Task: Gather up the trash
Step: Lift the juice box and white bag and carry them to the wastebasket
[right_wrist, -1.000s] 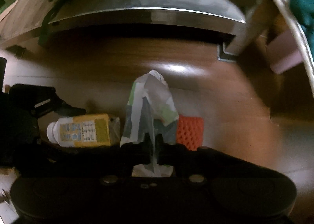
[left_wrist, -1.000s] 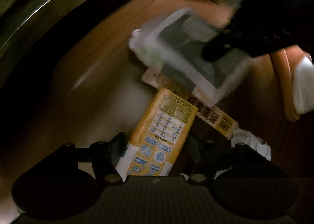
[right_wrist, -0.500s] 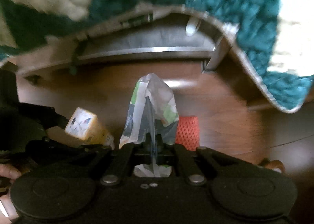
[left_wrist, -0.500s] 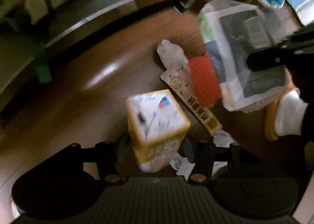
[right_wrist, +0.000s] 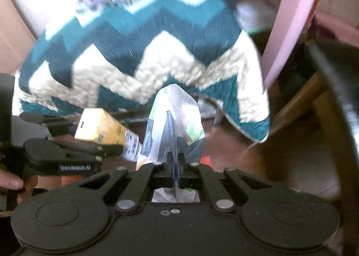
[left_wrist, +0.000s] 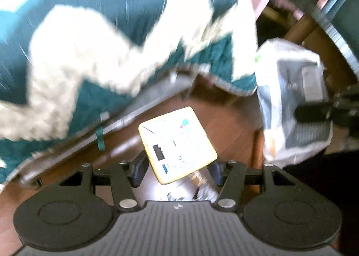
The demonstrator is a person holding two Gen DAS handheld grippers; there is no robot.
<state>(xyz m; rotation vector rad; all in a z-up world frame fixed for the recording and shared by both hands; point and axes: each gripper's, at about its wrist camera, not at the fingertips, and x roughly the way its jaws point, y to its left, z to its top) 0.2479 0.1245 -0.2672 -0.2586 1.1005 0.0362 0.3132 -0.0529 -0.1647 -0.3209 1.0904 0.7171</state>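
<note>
Left wrist view: my left gripper [left_wrist: 177, 166] points steeply down, jaws clamped on the carton [left_wrist: 177, 146], its base facing the camera. At 2 o'clock, my right gripper [right_wrist: 174, 161], also tilted down, is closed tight on the bag [right_wrist: 175, 121]; the carton sits at its 9 o'clock.

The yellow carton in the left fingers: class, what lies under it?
Under the yellow carton: brown floor and crumpled wrappers; anything directly beneath stays covered.
</note>
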